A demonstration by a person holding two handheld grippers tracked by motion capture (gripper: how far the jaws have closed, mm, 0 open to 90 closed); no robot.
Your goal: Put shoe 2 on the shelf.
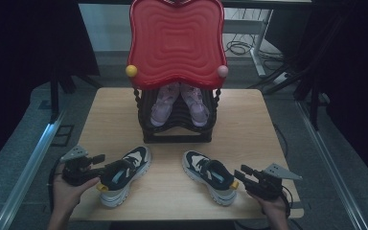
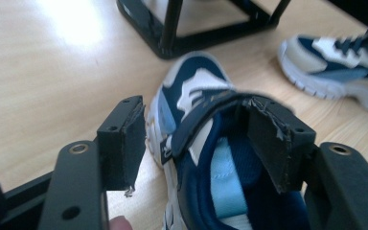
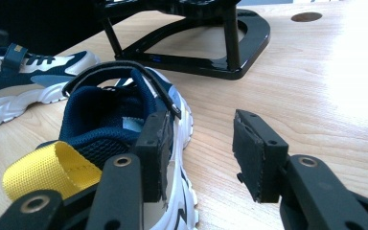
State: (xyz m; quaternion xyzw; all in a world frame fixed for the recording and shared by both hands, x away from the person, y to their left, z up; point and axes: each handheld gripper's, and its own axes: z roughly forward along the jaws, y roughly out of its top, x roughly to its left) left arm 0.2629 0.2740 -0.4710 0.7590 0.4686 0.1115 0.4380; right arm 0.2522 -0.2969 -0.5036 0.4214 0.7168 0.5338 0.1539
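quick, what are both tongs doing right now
Left tongs: open, straddling the collar of the left shoe.
Right tongs: open, at the heel of the right shoe.

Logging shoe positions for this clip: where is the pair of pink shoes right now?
In the high view, the pink shoes sit side by side inside the black rack at the table's far middle, under the red tray, beyond the two navy sneakers.

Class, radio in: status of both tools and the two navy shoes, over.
Left tool open, straddling left shoe collar wall. Right tool open at right shoe heel side, nothing gripped. Black rack beyond, not in the way.
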